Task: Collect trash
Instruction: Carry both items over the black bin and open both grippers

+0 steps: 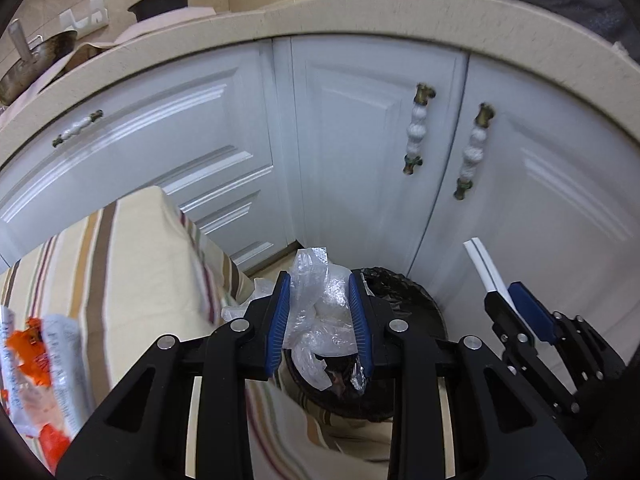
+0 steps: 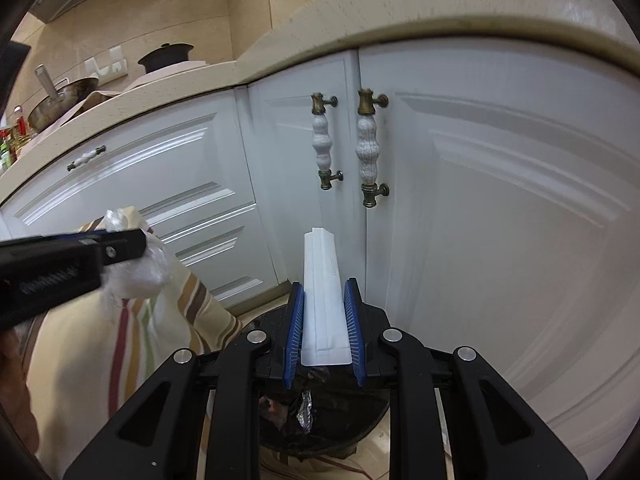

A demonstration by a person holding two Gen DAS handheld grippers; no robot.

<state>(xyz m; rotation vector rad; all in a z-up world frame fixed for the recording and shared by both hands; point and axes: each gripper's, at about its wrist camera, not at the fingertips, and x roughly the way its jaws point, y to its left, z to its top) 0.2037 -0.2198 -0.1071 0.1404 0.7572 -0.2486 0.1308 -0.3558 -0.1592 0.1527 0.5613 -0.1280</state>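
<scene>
My left gripper (image 1: 320, 280) is shut on a crumpled clear plastic bag (image 1: 320, 312) and holds it over a round bin with a black liner (image 1: 404, 292). My right gripper (image 2: 323, 286) is shut on a flat white paper sleeve (image 2: 322, 280) that sticks up between the pads, above the same bin (image 2: 320, 424), which holds some scraps. The right gripper with its white sleeve (image 1: 486, 266) shows at the right of the left wrist view. The left gripper's arm (image 2: 72, 256) with the bag (image 2: 136, 268) shows at the left of the right wrist view.
A table with a striped cream cloth (image 1: 132, 264) stands left of the bin, with an orange-and-white wrapper (image 1: 40, 360) on it. White cabinet doors with ceramic handles (image 2: 368, 148) stand close behind the bin under a beige counter (image 1: 360, 12).
</scene>
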